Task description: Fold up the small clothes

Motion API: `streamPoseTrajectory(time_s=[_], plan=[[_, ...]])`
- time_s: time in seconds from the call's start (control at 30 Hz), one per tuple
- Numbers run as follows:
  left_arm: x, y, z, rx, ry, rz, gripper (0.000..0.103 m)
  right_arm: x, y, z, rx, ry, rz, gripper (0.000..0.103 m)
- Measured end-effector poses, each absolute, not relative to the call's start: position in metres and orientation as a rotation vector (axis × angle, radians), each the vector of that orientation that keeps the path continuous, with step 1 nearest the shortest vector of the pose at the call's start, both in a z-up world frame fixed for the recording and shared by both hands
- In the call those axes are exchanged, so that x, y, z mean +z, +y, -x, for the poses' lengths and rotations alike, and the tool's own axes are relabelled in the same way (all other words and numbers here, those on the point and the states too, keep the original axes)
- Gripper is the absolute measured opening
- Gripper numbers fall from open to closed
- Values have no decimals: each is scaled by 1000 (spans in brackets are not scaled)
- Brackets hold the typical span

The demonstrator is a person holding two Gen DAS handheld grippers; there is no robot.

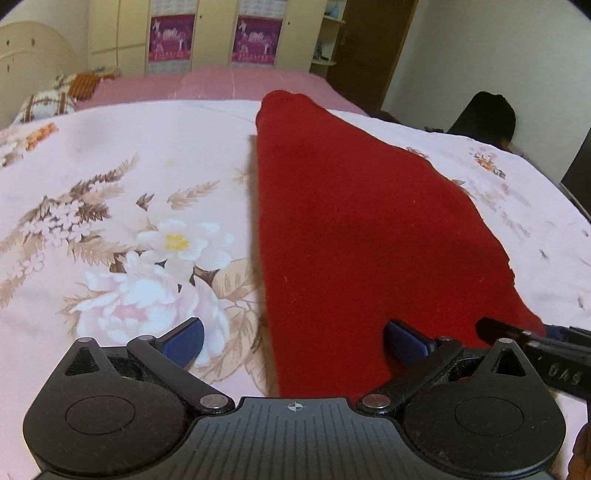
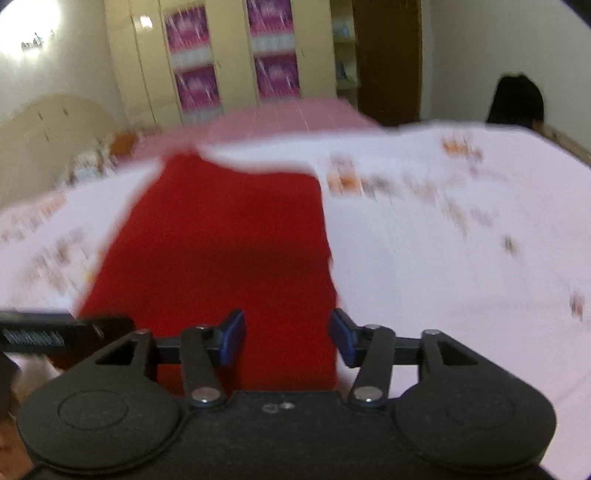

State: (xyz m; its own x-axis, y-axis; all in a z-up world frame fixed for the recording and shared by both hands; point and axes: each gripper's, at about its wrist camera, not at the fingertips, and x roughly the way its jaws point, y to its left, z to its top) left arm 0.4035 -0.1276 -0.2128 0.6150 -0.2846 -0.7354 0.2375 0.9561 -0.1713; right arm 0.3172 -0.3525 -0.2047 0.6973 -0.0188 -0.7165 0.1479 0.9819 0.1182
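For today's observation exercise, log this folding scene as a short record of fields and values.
Surface: floral bedsheet
Garment: red cloth, lying flat, long and narrow
Left gripper: open, at the cloth's near edge
Right gripper: open, over the cloth's near end
Image quality: right wrist view blurred
Background: wardrobe, wooden door

Floral pink bedsheet (image 1: 110, 177); cream wardrobe (image 1: 207, 33) behind; brown door (image 1: 369, 48) right.

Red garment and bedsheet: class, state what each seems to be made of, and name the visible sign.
Red garment: probably a soft fleece or knit, matte and slightly fuzzy, with no sheen and a limp, uneven edge. Bedsheet: likely thin woven cotton or a blend, smooth, with a printed floral pattern and shallow creases. Neither fibre can be confirmed by sight.
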Motion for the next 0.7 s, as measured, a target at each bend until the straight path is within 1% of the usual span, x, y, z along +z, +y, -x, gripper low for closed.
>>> streamPoseTrajectory(time_s=[0.03, 0.1, 0.23, 0.3, 0.37, 0.47, 0.53, 0.6, 0.7], plan=[[-212, -128, -403, -298, 861, 59, 103, -206, -358, -315, -101, 783, -217, 56], [-208, -126, -403, -293, 882, 80, 103, -202, -362, -316, -107, 794, -260, 56], [-196, -124, -394, -297, 863, 79, 103, -185, -358, -306, -103, 749, -241, 57], [-201, -126, -396, -290, 875, 50, 103, -191, -355, -307, -109, 784, -218, 58], [-202, -123, -398, -286, 901, 88, 103, -200, -357, -308, -114, 824, -228, 58], [-193, -121, -395, -285, 881, 89, 103, -191, -363, -303, -106, 800, -278, 59], [-187, -121, -394, -289, 864, 75, 103, -183, -365, -302, -106, 783, -268, 65], [-181, -122, -396, -298, 863, 80, 103, -176, -367, -302, -99, 771, -266, 66], [-173, -122, -401, -308, 850, 94, 103, -168, -371, -305, -94, 758, -277, 70]])
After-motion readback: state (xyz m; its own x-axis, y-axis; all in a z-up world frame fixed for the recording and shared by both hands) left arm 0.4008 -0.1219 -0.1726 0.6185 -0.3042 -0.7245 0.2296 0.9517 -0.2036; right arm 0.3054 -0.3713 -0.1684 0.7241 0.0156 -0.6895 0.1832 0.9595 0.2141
